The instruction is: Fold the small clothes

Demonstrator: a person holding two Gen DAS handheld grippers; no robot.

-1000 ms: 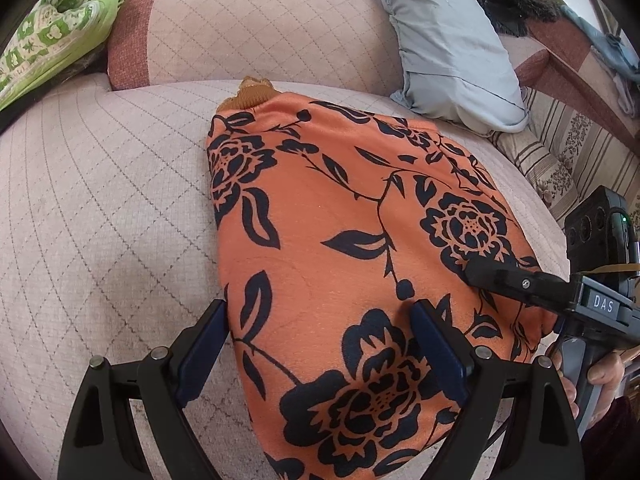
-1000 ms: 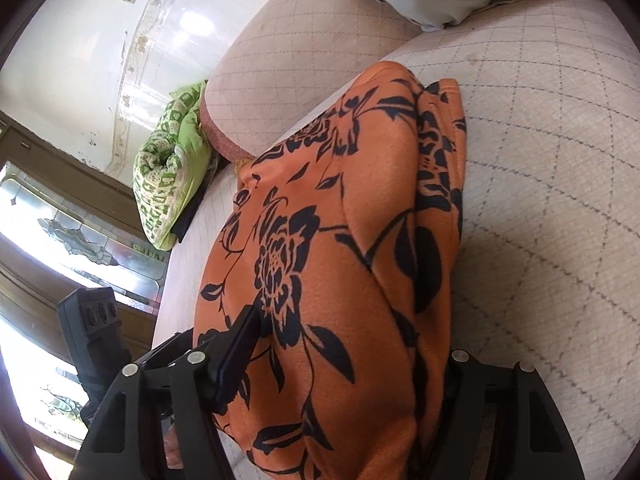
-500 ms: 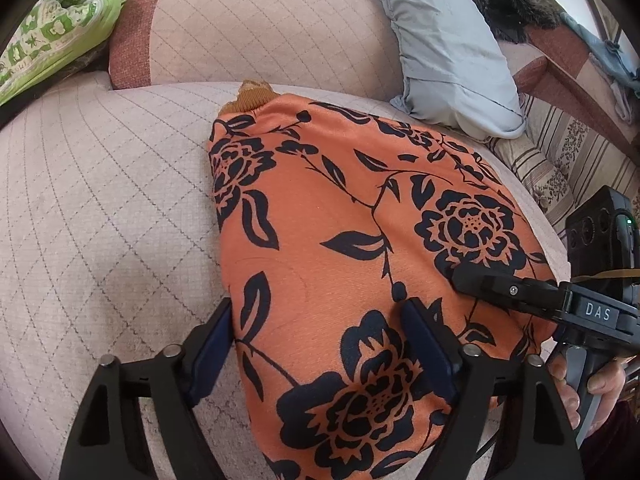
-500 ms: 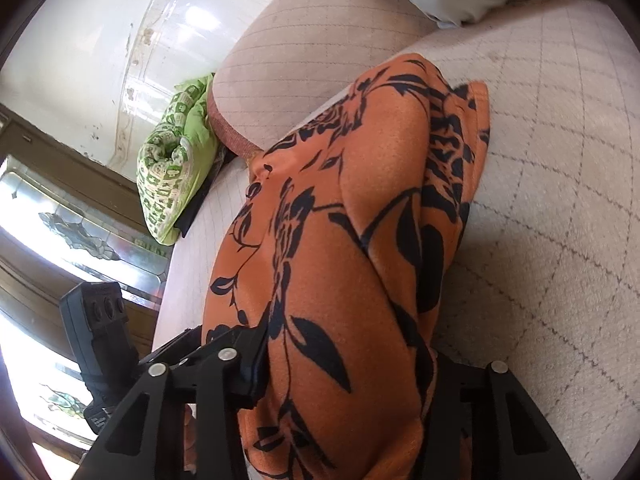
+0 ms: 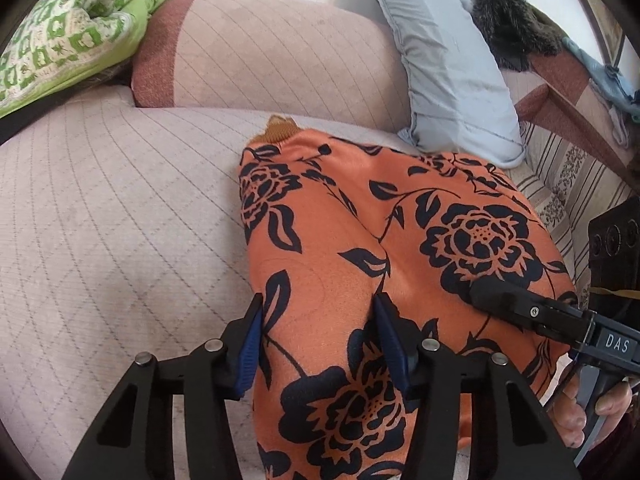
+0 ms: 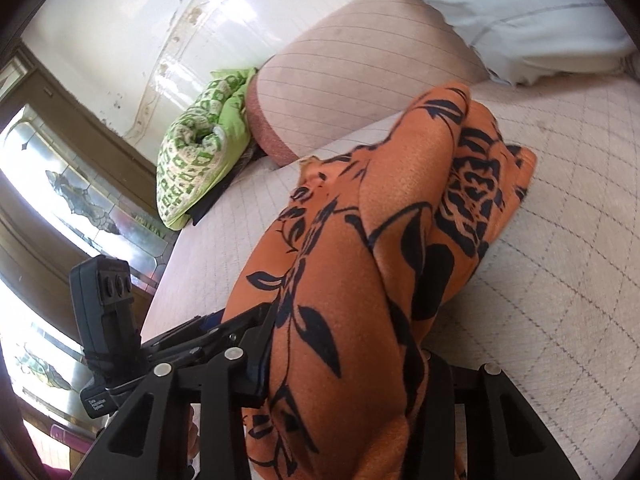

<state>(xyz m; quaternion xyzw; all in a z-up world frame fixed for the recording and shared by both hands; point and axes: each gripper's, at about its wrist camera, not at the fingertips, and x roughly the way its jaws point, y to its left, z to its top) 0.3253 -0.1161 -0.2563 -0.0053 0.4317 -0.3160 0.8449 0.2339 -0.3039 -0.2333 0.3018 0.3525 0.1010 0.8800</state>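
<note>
An orange garment (image 5: 400,208) with black flowers lies on the pale quilted sofa seat (image 5: 100,220), a brown ribbed cuff at its far end. My left gripper (image 5: 320,304) holds the near left edge. Its jaws are closing, and the blue pads (image 5: 250,340) press a raised fold of cloth between them. My right gripper (image 6: 348,344) grips the near right edge. Its jaws are also closing, with a thick bunch of the garment (image 6: 400,200) squeezed between them and lifted off the seat. In the left wrist view a hand holds the right gripper's handle at the lower right.
A pink back cushion (image 5: 272,52) stands behind the garment, a grey pillow (image 5: 448,68) to its right. A green patterned cloth (image 5: 68,36) lies at the far left, and a dark furry thing (image 5: 512,28) and a striped cushion (image 5: 560,184) are at the right. Patterned glass panes (image 6: 80,200) lie beyond the seat's edge.
Both pairs of jaws have narrowed on the garment's near edge. The cloth has bunched into ridges and its near end has risen. The right wrist has rolled.
</note>
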